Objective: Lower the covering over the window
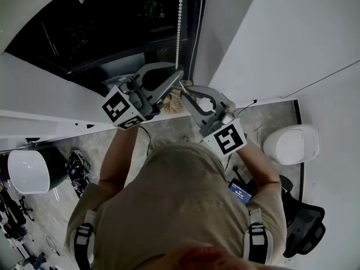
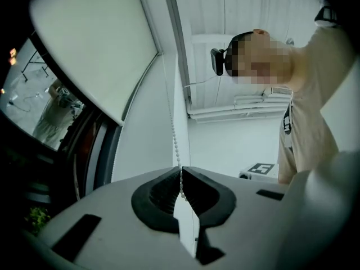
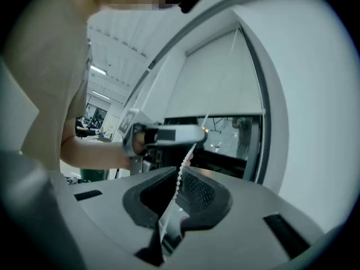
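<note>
A white bead chain [image 1: 179,32] hangs beside the dark window [image 1: 101,27]. My left gripper [image 1: 180,79] and my right gripper [image 1: 184,89] meet at the chain's lower part, tips nearly touching. In the left gripper view the jaws [image 2: 180,169] are shut on the chain [image 2: 173,134], which runs up past the half-lowered white roller blind [image 2: 95,44]. The right gripper [image 3: 181,170] is likewise shut on the chain [image 3: 185,161], just below the left gripper [image 3: 169,134]. The blind [image 3: 225,77] covers the upper part of the window there.
A white window sill [image 1: 67,122] runs below the glass and a white wall [image 1: 281,38] stands at the right. On the floor below are two white rounded objects [image 1: 292,144] [image 1: 28,170] and a black chair [image 1: 304,224].
</note>
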